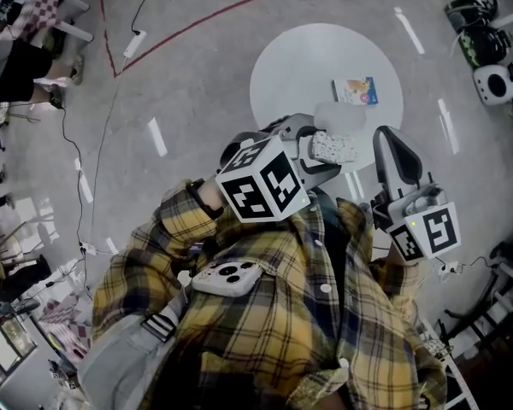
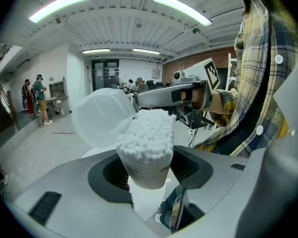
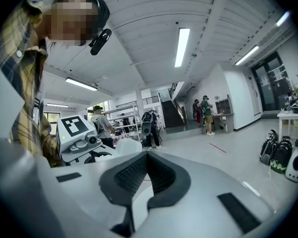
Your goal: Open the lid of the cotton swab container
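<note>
The container [image 2: 145,166] sits low in the centre of the left gripper view, leaning a little to the right. The left gripper [image 2: 149,175] is clamped on it, with a ribbed pad pressing each side. Its mouth is uncovered and packed to the brim with white swabs [image 2: 148,133]. The translucent white lid [image 2: 100,117] is swung back off the mouth and stands at the container's upper left.

The right gripper [image 3: 147,157] has its jaws closed together with nothing between them, as its own view shows at lower centre. At the left of that view are the left gripper's marker cube and the pale lid beside it. In the left gripper view the right gripper lies level across the middle of the frame, just behind the swabs. Its tip is at the lid's upper right edge, but I cannot tell whether they touch.

In the head view the container is right of centre, over the lower edge of a round white table [image 1: 295,62]. The lid is on the table side, and the right gripper is close by on the right. A small pack [image 1: 355,90] lies on the table above them. A phone [image 1: 228,277] sits on the person's plaid shirt [image 1: 265,340] at lower centre, and grey floor [image 1: 188,84] fills the rest.
</note>
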Action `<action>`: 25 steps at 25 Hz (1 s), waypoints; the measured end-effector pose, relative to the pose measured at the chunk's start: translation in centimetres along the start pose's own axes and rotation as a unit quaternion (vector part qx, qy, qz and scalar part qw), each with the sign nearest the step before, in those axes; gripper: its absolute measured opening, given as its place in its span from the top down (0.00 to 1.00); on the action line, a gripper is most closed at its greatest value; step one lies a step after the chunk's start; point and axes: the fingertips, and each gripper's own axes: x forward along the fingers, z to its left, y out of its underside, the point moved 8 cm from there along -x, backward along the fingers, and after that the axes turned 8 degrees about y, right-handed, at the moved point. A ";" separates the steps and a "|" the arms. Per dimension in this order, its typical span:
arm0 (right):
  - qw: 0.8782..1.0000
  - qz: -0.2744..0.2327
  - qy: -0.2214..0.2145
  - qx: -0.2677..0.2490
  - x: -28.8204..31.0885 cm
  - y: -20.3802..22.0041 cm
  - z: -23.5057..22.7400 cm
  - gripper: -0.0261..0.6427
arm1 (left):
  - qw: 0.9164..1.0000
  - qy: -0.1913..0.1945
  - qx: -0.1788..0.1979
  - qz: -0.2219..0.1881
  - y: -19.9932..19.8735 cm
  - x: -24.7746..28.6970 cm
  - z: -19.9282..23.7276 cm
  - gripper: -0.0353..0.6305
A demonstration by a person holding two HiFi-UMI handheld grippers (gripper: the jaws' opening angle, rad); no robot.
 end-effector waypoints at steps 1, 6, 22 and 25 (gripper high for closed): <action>1.000 0.001 -0.001 -0.001 -0.1 0.0 -0.1 0.94 | 1.000 0.000 0.001 0.001 -0.1 0.1 -0.1 0.57; 1.000 0.003 -0.003 -0.005 0.1 0.0 -0.4 0.94 | 1.000 0.001 0.004 0.004 -0.3 0.5 0.2 0.57; 1.000 0.006 -0.011 -0.011 -0.1 0.0 -0.2 0.94 | 1.000 0.007 0.015 0.011 -0.8 0.8 -0.3 0.57; 1.000 0.006 -0.012 -0.011 -0.2 0.1 -0.4 0.94 | 1.000 0.008 0.016 0.011 -0.8 1.0 -0.4 0.57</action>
